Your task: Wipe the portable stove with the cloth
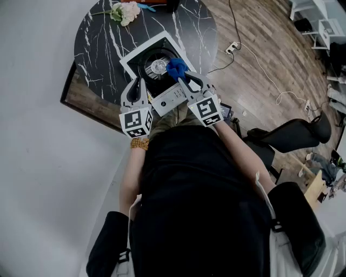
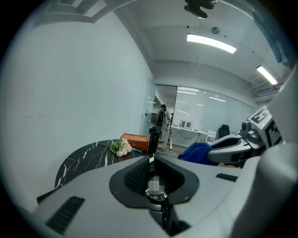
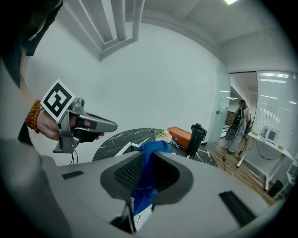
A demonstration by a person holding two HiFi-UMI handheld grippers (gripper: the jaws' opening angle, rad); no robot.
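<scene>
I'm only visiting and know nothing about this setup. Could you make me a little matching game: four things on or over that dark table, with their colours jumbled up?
Things:
1. cloth
2. stove
3. flowers
4. box

Colours:
A. orange
B. white with a round black middle
C. blue
D. white with green leaves

Pairs: 1-C, 2-B, 3-D, 4-A
</scene>
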